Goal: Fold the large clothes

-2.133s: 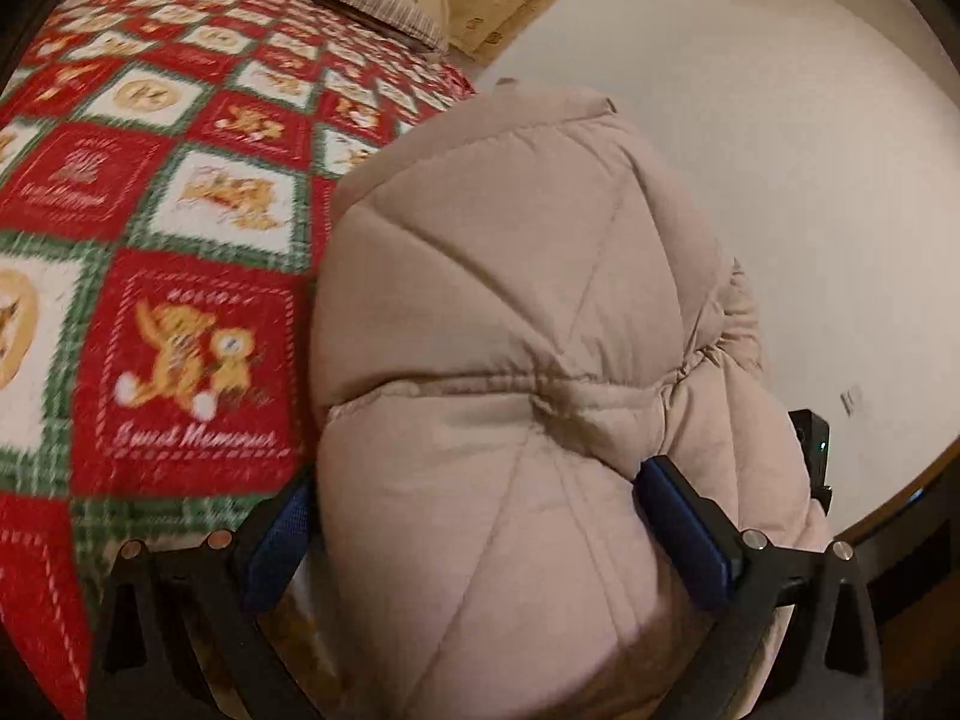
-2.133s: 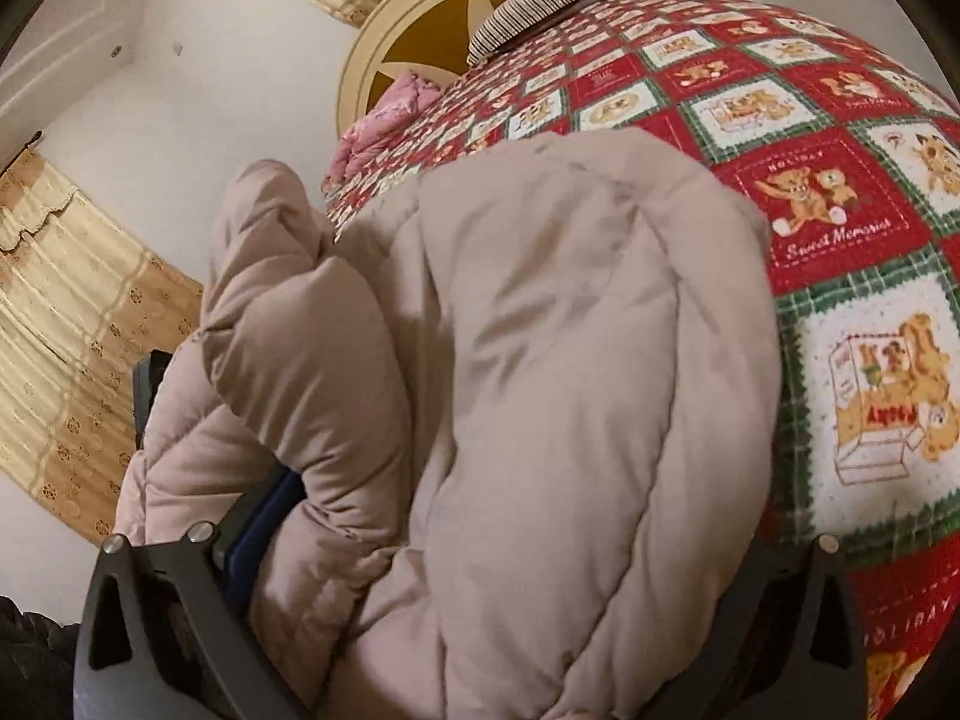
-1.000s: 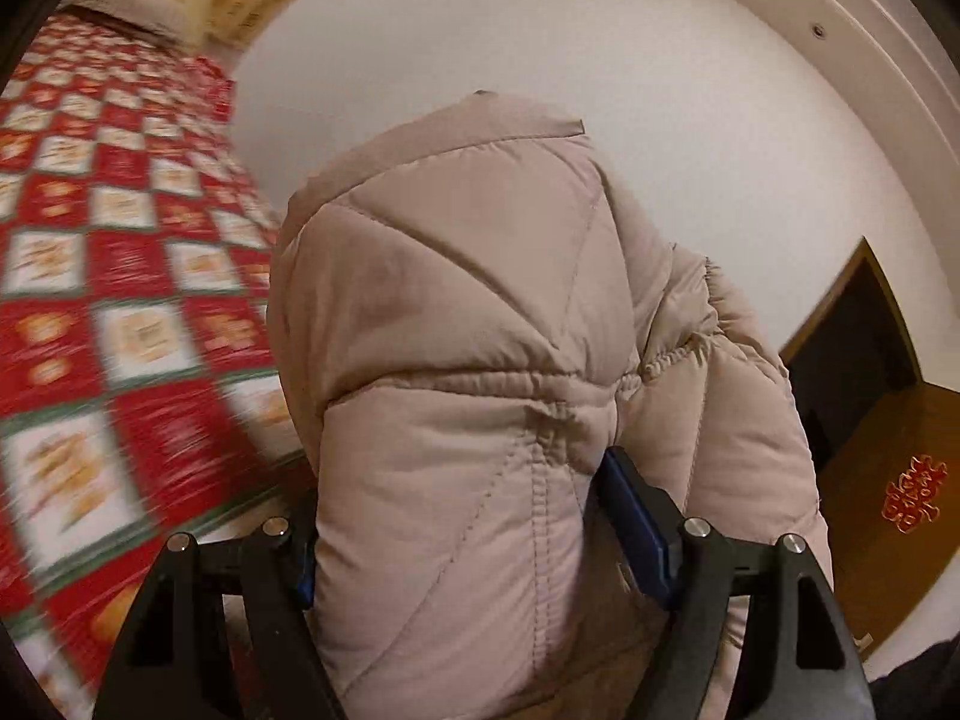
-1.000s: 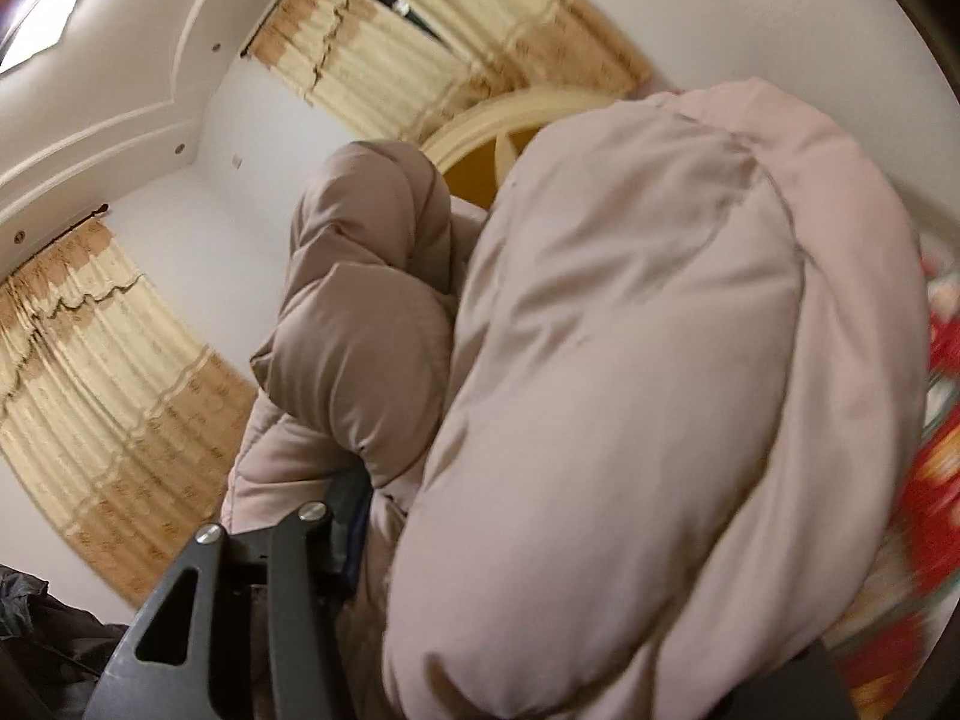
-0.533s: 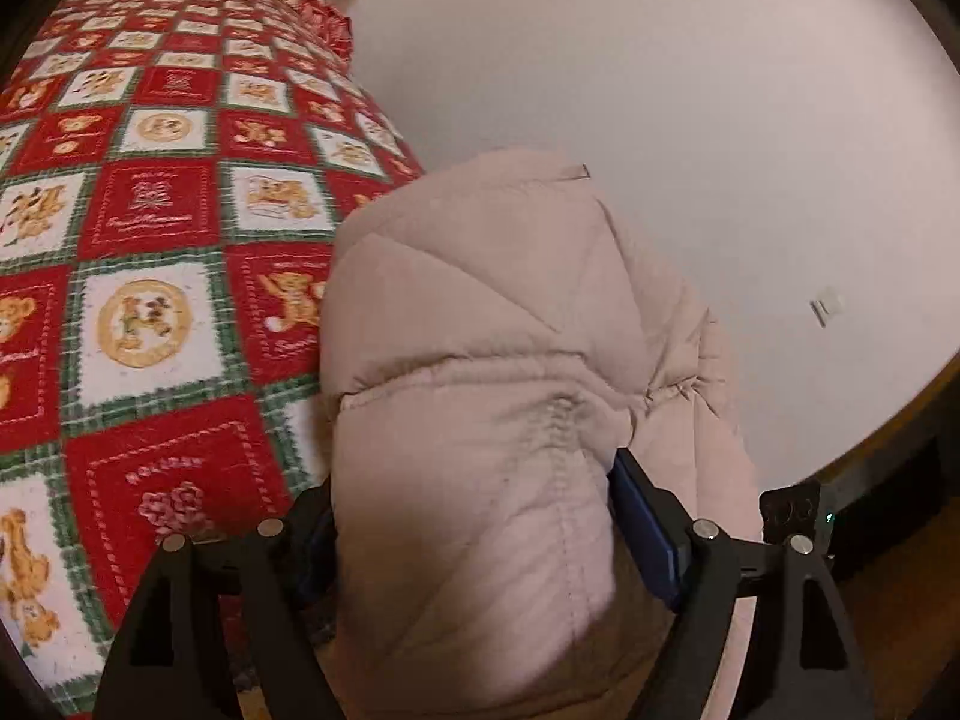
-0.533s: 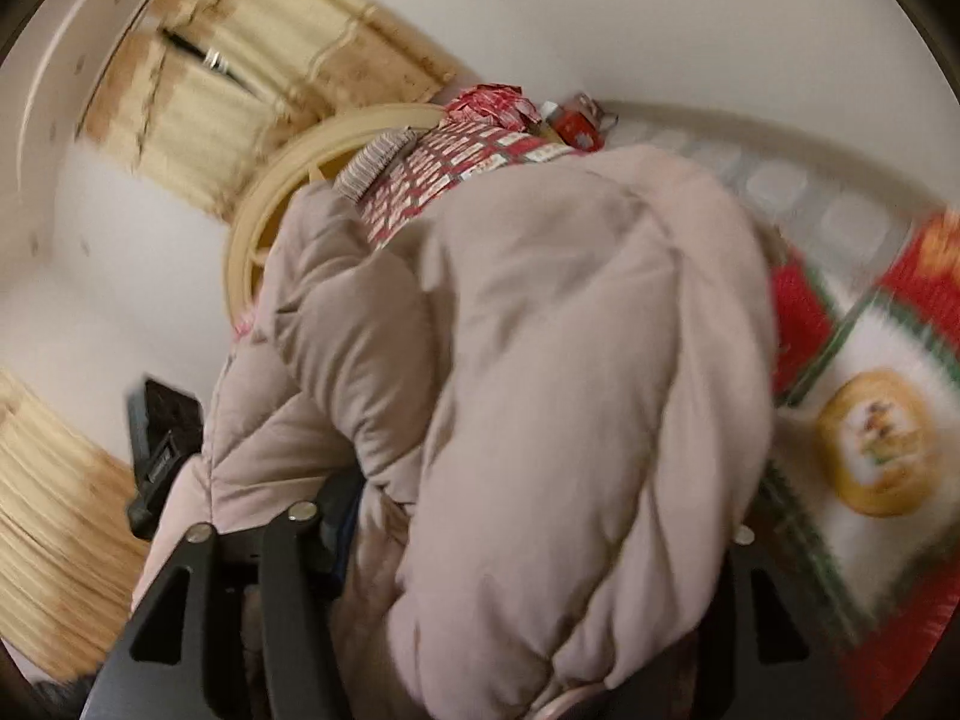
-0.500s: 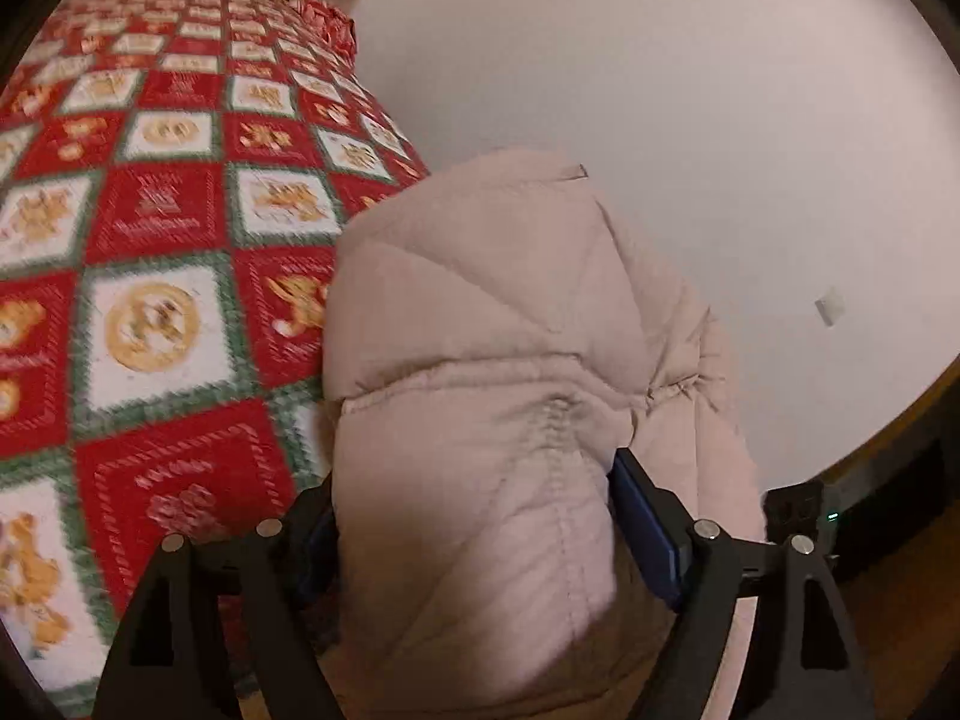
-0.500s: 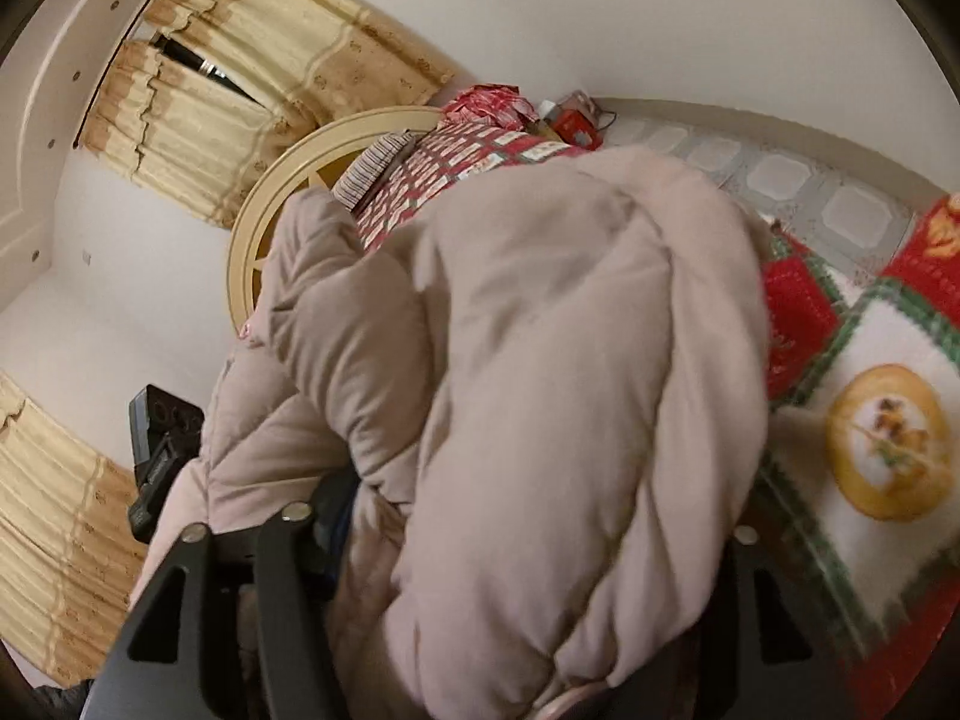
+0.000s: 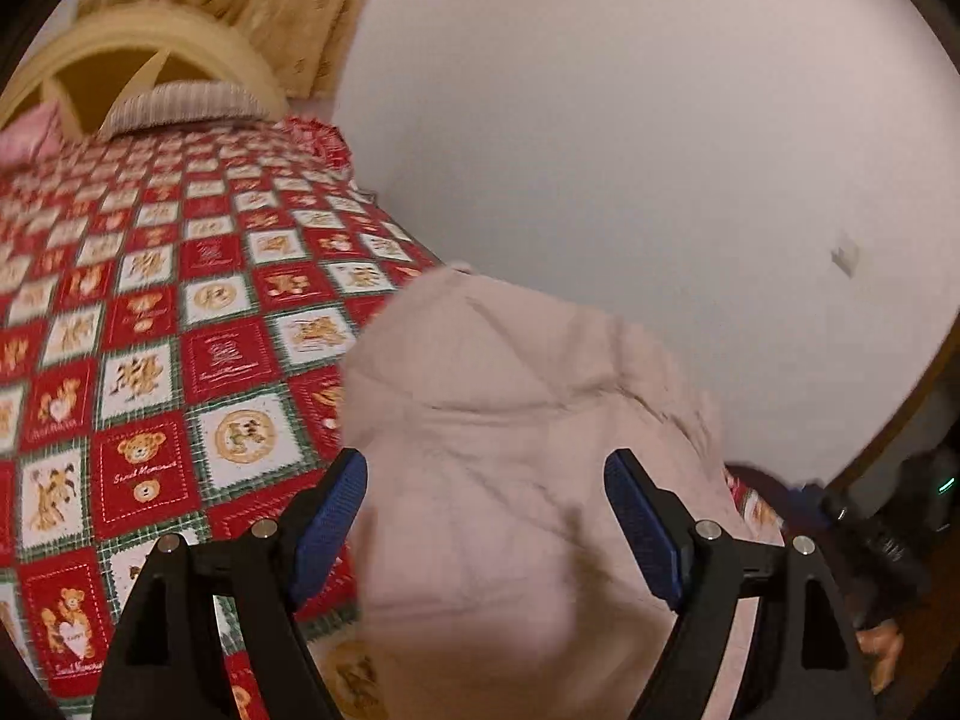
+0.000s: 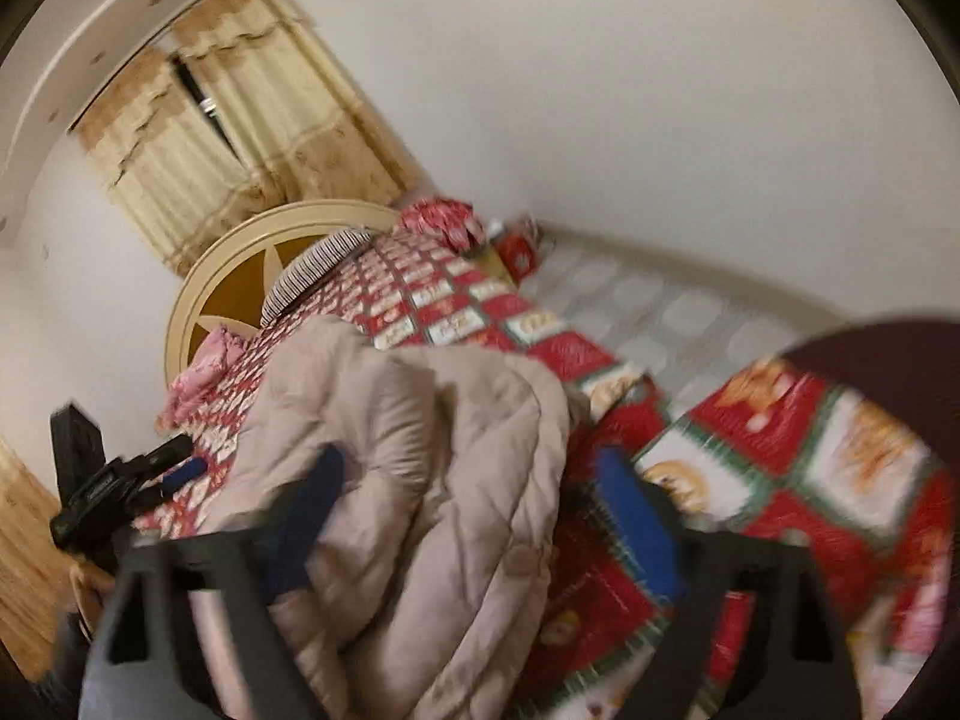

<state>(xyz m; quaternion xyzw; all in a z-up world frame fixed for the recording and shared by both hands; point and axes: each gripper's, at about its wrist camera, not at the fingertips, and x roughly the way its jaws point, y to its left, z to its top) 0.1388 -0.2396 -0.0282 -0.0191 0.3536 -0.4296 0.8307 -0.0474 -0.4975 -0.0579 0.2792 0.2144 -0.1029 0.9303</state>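
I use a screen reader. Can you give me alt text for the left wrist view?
A folded beige puffer jacket lies on a red teddy-bear patchwork quilt, between the open blue-padded fingers of the left gripper. A striped pillow and white wall sit beyond.

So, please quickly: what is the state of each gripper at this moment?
Left gripper: open, jacket lies loose between its pads.
Right gripper: open, jacket partly between, not gripped.

left gripper: black angular finger arms with triangular cut-outs, silver screw heads at the joints, ribbed blue pads inside each tip. right gripper: same black frame, blue pads, blurred. seen from the right wrist, the left unit's black body shows white lettering, unreadable.
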